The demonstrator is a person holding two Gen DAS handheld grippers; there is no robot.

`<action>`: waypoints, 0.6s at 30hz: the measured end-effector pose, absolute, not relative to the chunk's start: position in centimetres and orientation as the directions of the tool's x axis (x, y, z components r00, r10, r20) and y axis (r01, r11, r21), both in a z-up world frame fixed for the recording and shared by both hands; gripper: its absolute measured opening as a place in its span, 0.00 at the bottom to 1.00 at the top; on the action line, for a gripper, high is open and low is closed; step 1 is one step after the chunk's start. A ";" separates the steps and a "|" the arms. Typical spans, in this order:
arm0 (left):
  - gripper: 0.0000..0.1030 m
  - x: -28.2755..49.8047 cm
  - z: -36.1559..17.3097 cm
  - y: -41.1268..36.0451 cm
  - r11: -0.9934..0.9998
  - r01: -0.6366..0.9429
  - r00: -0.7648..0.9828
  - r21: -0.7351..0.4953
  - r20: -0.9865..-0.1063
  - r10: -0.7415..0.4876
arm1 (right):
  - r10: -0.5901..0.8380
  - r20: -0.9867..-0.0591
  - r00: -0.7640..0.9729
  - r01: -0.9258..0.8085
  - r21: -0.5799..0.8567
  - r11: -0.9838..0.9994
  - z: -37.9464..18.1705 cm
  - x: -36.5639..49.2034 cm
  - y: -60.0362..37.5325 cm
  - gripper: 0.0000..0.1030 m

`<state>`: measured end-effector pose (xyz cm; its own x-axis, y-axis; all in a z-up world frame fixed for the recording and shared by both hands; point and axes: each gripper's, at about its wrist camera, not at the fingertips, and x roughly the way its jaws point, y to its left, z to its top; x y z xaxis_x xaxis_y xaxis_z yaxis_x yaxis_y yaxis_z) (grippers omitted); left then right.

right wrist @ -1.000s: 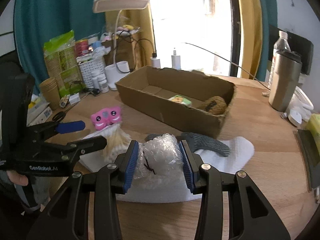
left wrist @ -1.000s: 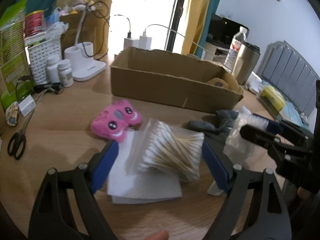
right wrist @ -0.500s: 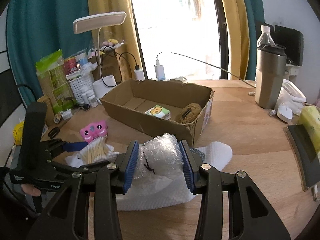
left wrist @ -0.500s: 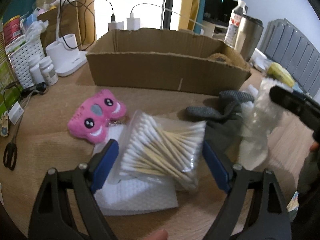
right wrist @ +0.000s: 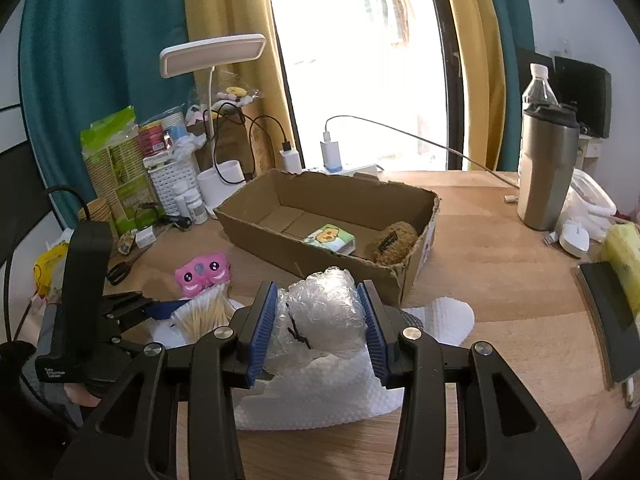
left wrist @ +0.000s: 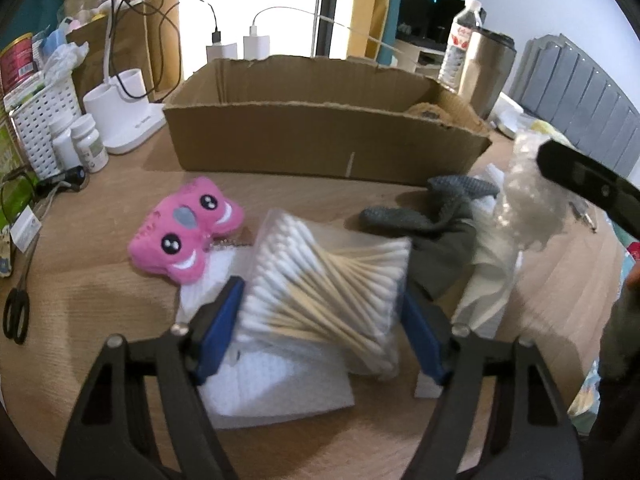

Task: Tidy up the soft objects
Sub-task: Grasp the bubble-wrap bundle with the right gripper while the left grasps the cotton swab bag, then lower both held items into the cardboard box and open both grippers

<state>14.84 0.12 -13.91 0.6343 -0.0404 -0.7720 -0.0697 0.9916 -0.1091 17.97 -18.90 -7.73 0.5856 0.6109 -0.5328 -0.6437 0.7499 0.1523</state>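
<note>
Clearly, in the left wrist view, the left gripper [left wrist: 320, 316] has its fingers clenched on a bag of cotton swabs [left wrist: 324, 288], lifted just above white padding [left wrist: 276, 388] on the bench [left wrist: 80, 280]; carry it level over the cardboard box [left wrist: 320, 140] wall. From the right wrist view, the right gripper [right wrist: 320, 320] grasps a bubble wrap bundle [right wrist: 324, 312] near the box; loosen only once it is inside.

The right gripper [right wrist: 322, 326] holds a wad of bubble wrap [right wrist: 324, 312] between its blue jaws, above a white padded sheet [right wrist: 320, 396] on the counter [right wrist: 500, 300]. Behind it stands a cardboard box [right wrist: 332, 224] with a small printed pack [right wrist: 330, 239] and a brown fuzzy item [right wrist: 396, 242] inside. At the left, the left gripper [right wrist: 168, 312] grips a bag of cotton swabs [right wrist: 204, 314], near a pink plush toy [right wrist: 202, 272].
</note>
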 end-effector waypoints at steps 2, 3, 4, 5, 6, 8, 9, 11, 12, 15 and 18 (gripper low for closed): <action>0.74 14.6 -13.6 0.2 0.991 -0.065 0.644 -0.118 -0.764 -0.049 | 0.610 -0.530 0.589 -0.648 0.143 0.749 -7.4 17.8 -18.7 0.43; 0.74 14.5 -13.4 0.3 0.990 -0.064 0.650 -0.122 -0.758 -0.051 | 0.610 -0.528 0.591 -0.650 0.137 0.748 -7.2 17.7 -18.6 0.43; 0.74 14.4 -13.1 0.5 0.990 -0.064 0.656 -0.125 -0.753 -0.053 | 0.610 -0.526 0.592 -0.652 0.133 0.747 -7.0 17.7 -18.5 0.43; 0.74 14.3 -12.9 0.5 0.990 -0.064 0.661 -0.129 -0.748 -0.054 | 0.610 -0.525 0.593 -0.653 0.129 0.746 -6.9 17.6 -18.4 0.43; 0.74 14.2 -12.7 0.6 0.989 -0.062 0.667 -0.131 -0.743 -0.057 | 0.610 -0.523 0.595 -0.655 0.125 0.746 -6.8 17.6 -18.3 0.43; 0.74 14.0 -12.3 0.7 0.990 -0.056 0.677 -0.133 -0.733 -0.060 | 0.610 -0.521 0.597 -0.657 0.119 0.744 -6.5 17.6 -18.0 0.43; 0.74 14.0 -12.0 0.8 0.989 -0.054 0.683 -0.135 -0.728 -0.062 | 0.611 -0.520 0.598 -0.659 0.115 0.743 -6.3 17.6 -17.8 0.43; 0.74 13.9 -11.6 1.0 0.989 -0.051 0.691 -0.139 -0.720 -0.066 | 0.611 -0.518 0.599 -0.663 0.107 0.741 -6.1 17.5 -17.6 0.43; 0.74 13.8 -11.3 1.2 0.989 -0.051 0.697 -0.141 -0.714 -0.067 | 0.610 -0.516 0.600 -0.663 0.104 0.741 -5.9 17.6 -17.5 0.43; 0.74 13.7 -10.6 1.7 0.987 -0.053 0.708 -0.150 -0.703 -0.069 | 0.609 -0.515 0.603 -0.665 0.095 0.740 -5.6 17.8 -17.2 0.43; 0.74 13.7 -10.1 2.3 0.986 -0.062 0.717 -0.154 -0.694 -0.063 | 0.608 -0.514 0.606 -0.667 0.088 0.740 -5.3 18.1 -16.9 0.43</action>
